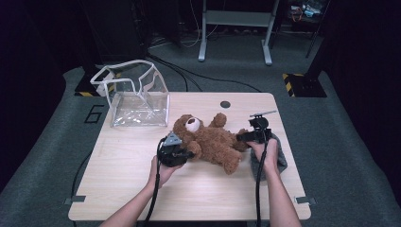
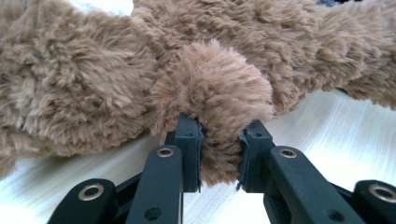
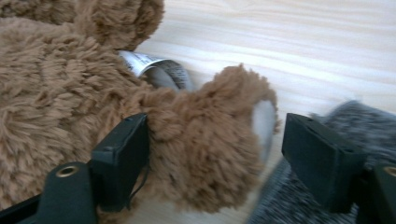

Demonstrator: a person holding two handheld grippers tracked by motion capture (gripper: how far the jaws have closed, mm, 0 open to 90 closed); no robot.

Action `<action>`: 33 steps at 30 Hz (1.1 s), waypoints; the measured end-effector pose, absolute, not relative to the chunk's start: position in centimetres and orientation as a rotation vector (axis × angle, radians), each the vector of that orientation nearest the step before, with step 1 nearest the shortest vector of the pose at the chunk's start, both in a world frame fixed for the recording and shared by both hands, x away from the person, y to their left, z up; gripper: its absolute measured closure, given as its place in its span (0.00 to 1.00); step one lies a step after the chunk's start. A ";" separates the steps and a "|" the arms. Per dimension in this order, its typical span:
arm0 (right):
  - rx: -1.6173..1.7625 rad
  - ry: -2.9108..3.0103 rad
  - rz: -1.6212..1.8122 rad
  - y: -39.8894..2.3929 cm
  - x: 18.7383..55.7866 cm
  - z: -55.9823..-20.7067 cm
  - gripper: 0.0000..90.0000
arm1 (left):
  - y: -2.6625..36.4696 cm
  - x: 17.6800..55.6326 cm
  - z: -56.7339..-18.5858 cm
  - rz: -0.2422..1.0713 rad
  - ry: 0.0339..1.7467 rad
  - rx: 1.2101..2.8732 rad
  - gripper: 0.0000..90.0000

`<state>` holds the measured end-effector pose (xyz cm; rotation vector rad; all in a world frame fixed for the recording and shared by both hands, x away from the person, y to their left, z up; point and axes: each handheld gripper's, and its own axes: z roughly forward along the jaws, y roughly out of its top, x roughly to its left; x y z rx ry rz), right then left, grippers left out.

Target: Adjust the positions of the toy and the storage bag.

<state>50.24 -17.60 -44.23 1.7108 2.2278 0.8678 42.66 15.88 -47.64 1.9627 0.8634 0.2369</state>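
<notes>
Black jaws of the left gripper pinch the teddy bear's arm, clamped tight on the plush. That bear lies on its back mid-table, between both hands. Over at the right gripper, jaws straddle a foot, one pad touching fur, the other standing clear — released, not gripping. It looks like the lift is being set up; next, the right must close on that foot. A grey knit cloth sits half hidden under the right hand, and a clear plastic bag waits behind.
</notes>
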 end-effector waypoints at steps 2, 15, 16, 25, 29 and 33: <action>1.734 2.229 0.874 -17.6 50.4 -44.7 0.34 | 15.9 42.6 -47.7 0.234 0.867 1.959 0.83; 1.736 2.291 0.864 -17.0 50.5 -46.6 0.80 | 15.3 42.7 -47.7 0.254 0.869 1.961 0.84; 1.744 2.286 0.864 -16.9 50.4 -46.6 0.83 | 15.2 42.8 -47.6 0.255 0.872 1.957 0.84; 1.675 2.225 0.870 -16.9 49.6 -45.4 0.93 | 15.9 42.8 -46.0 0.314 0.864 1.943 0.85; 1.639 2.188 0.905 -17.1 49.1 -44.4 0.94 | 16.4 43.2 -45.6 0.333 0.869 1.941 0.86; 1.626 2.150 0.930 -16.9 48.7 -43.6 0.94 | 16.7 43.4 -45.1 0.353 0.862 1.935 0.87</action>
